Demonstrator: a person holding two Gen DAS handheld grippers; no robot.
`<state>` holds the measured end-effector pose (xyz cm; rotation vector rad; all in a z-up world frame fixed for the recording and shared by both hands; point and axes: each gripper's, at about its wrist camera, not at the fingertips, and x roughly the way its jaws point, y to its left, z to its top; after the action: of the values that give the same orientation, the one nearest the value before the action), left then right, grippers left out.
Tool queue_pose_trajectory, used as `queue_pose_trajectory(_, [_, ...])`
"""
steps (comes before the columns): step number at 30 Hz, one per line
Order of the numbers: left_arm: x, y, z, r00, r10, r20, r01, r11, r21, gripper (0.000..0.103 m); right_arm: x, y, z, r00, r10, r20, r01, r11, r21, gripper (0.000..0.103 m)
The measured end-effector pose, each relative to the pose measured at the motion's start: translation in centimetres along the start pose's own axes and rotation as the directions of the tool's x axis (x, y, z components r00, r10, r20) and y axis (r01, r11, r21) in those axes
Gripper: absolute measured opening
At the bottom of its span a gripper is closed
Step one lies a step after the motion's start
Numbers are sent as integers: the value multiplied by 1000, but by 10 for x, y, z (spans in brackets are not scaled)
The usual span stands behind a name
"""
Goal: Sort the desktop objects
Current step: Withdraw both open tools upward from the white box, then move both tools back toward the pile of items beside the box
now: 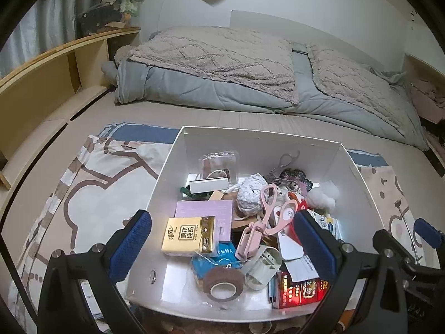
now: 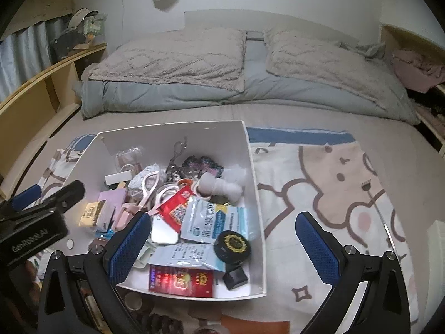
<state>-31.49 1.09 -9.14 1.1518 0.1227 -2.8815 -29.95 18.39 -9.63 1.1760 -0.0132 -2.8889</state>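
Note:
A white box [image 1: 167,167] full of small objects sits on a patterned cloth on the bed. Inside lie a yellow tissue pack [image 1: 190,235], pink scissors [image 1: 275,211], a brown tape roll [image 1: 224,284], a foil ball [image 1: 250,194] and a red packet [image 1: 301,292]. My left gripper [image 1: 222,245] is open and empty above the box's near half. The box also shows in the right wrist view [image 2: 257,194], with a black round tin [image 2: 232,245] and a red packet [image 2: 182,281]. My right gripper [image 2: 224,247] is open and empty, straddling the box's right wall.
A cartoon-print cloth [image 2: 333,183] covers the bed around the box. A grey quilt and two pillows [image 1: 222,64] lie at the far end. A wooden shelf [image 1: 50,64] runs along the left. Loose items [image 2: 167,323] lie at the near edge.

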Motion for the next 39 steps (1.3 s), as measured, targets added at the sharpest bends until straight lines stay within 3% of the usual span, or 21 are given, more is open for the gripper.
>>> queue_pose_trajectory(8, [-19,1,0,1000,-3,19,3,1000,3,103,-14,-10,-2,994,-74,77,76,997,-18,103])
queue_pose_trajectory(28, [-60,18,-5,999,-22,47,24,999,-31,103,-58,-17,0,990,-15,140,16,1000,-3,103])
queue_pose_trajectory(39, [-99,24,3,993,-60,106,63,998,-26,103,-93,-24,2,981,28,194,-30,999,9,103])
